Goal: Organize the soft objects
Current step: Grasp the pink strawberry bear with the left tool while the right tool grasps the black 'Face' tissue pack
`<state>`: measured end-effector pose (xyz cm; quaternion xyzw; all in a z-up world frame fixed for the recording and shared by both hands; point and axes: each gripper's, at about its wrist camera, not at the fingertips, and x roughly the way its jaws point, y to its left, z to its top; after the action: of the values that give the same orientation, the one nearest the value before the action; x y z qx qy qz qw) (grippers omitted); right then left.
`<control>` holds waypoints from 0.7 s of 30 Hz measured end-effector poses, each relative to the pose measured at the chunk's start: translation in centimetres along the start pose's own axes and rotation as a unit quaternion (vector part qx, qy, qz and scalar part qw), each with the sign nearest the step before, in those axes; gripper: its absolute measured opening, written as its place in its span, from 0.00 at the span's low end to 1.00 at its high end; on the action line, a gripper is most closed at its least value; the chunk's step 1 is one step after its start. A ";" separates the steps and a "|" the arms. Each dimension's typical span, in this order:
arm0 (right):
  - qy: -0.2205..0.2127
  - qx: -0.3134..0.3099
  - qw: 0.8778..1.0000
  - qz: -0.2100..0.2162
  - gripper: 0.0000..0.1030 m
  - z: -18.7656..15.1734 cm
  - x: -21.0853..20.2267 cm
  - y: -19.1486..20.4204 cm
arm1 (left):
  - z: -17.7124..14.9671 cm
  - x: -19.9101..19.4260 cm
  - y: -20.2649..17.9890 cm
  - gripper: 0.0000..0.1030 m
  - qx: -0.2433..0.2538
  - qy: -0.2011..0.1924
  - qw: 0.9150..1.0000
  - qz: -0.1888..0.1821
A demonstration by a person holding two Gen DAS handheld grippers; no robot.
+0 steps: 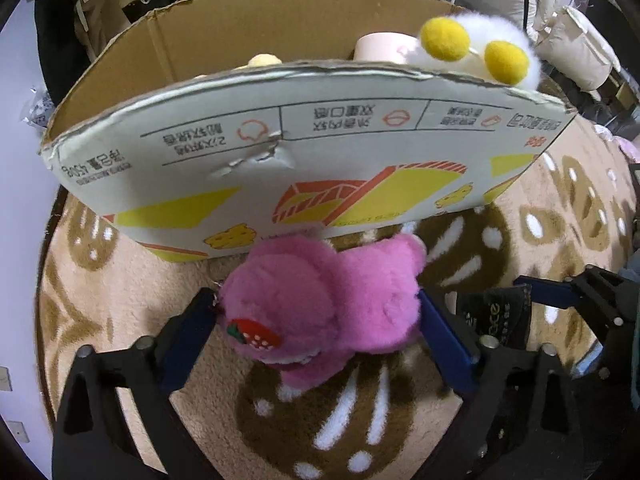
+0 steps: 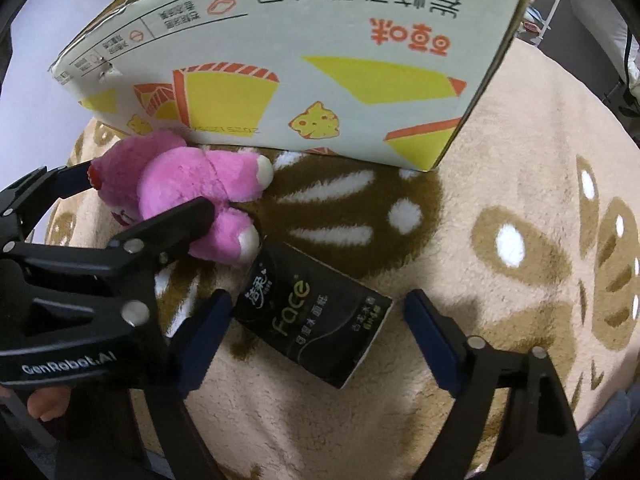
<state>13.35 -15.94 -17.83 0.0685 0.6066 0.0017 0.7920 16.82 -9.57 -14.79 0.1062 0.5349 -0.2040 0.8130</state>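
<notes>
**Left Unit Clamped on Plush; Right Unit Spread Around Tissue Pack**

The left hand-held gripper (image 1: 320, 328) is clamped on the fuzzy pink plush bear (image 1: 324, 304), which rests on the deep-pile rug (image 2: 500, 184) against the printed cardboard box (image 1: 304, 152). The right hand-held gripper (image 2: 320, 336) stands apart, straddling the glossy black rectangular tissue pack (image 2: 316, 320) without touching it. A fluffy white plush with yellow pom-poms (image 1: 480, 50) sits inside the box at its rim.
</notes>
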 end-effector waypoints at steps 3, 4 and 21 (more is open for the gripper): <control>0.002 -0.014 1.000 -0.019 0.78 -0.2 0.2 0.3 | -0.1 0.0 0.2 0.88 -0.006 0.001 1.000 -0.005; 0.002 -0.017 1.000 -0.021 0.78 -0.2 0.2 0.4 | -0.2 0.0 0.3 0.87 -0.008 0.001 1.000 -0.007; -0.048 -0.063 0.997 -0.019 0.77 -0.9 -1.4 0.6 | -1.8 -2.2 0.8 0.85 -0.035 -0.018 0.999 0.006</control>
<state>12.17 -15.39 -16.69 0.0066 0.5674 0.0217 0.8231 14.88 -7.71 -13.57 0.0769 0.5261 -0.1817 0.8272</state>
